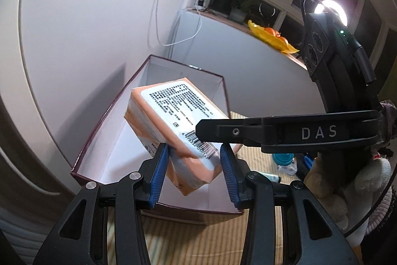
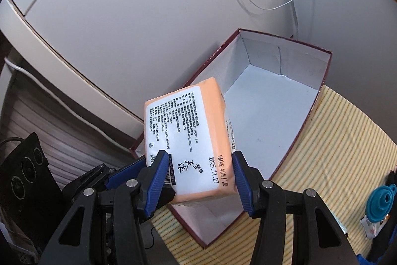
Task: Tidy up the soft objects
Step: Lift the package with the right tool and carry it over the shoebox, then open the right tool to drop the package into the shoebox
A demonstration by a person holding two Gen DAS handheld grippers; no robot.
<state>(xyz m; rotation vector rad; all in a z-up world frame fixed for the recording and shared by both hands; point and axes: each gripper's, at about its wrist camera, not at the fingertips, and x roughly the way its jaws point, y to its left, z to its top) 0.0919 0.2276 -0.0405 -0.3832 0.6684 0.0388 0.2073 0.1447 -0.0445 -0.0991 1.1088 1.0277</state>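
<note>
Right wrist view: right claw (image 2: 198,175) and left claw (image 1: 194,162) both pinch one orange plastic-wrapped tissue pack (image 2: 188,138), held tilted above the open maroon cardboard box (image 2: 260,101) on the striped mat (image 2: 335,153).
</note>
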